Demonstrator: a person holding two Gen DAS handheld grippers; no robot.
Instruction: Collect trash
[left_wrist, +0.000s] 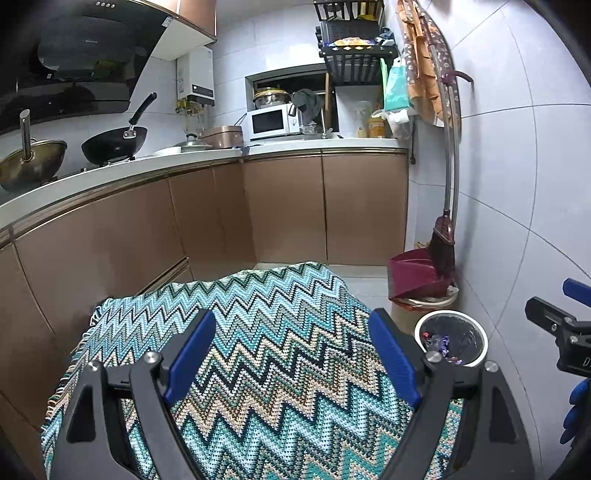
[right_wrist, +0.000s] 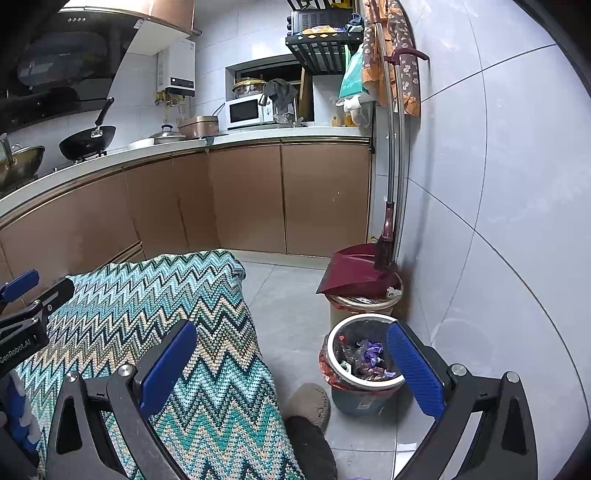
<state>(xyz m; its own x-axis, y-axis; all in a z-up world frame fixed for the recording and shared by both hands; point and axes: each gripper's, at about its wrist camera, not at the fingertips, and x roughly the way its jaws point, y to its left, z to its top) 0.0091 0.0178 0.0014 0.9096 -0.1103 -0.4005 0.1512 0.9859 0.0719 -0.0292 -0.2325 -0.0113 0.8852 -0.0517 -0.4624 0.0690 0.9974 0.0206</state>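
Both grippers, left gripper (left_wrist: 291, 354) and right gripper (right_wrist: 291, 365), gape empty; crumpled wrappers, indistinct, fill the round bin (right_wrist: 364, 356) under the right gripper's ribbed blue fingers (right_wrist: 415, 369).

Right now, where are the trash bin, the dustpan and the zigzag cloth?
trash bin (right_wrist: 334, 341): right wrist view, white rim.
dustpan (right_wrist: 351, 271): right wrist view, maroon pan face.
zigzag cloth (left_wrist: 280, 332): left wrist view, top surface.

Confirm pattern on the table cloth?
Teal zigzag chevron cloth; clearest in left wrist view.
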